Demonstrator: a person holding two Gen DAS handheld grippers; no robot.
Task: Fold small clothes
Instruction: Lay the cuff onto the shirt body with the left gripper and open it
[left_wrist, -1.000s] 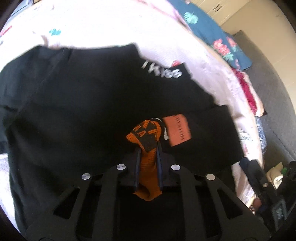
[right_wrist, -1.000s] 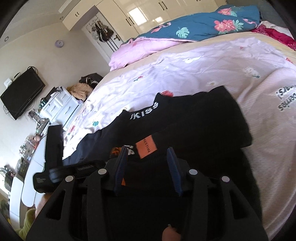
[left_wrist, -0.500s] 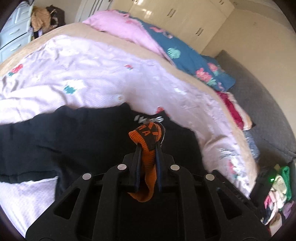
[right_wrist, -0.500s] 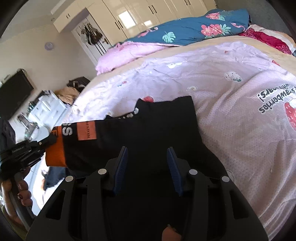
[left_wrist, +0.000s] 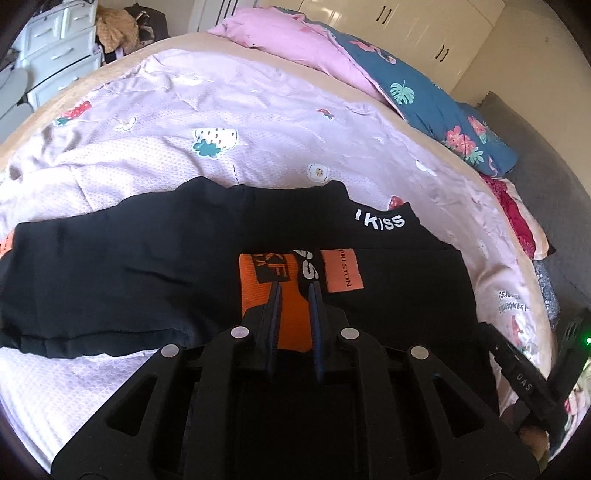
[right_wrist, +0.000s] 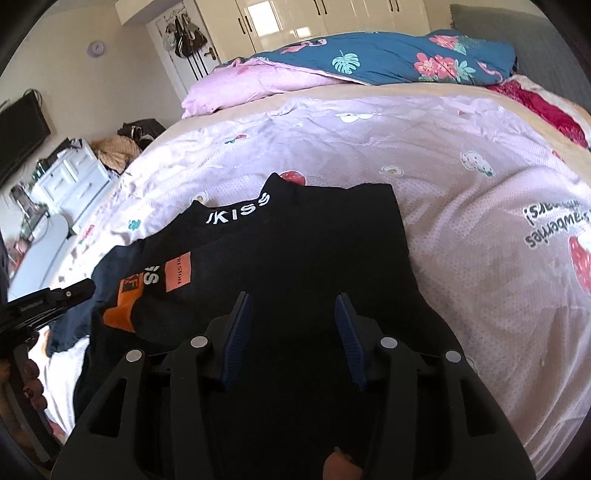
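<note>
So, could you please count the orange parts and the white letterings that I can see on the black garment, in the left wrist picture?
Orange ribbed cuffs: 2, one in the left gripper, one at the far left edge
Orange rectangular label: 1
White letterings: 2
Total: 5

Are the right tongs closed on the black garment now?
No. The right tongs stand apart above the black garment, their jaws opening, and the pads do not press on the cloth.

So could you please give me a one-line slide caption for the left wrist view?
Left claw shut on the orange cuff of a black garment spread on a pink bedsheet.
</note>
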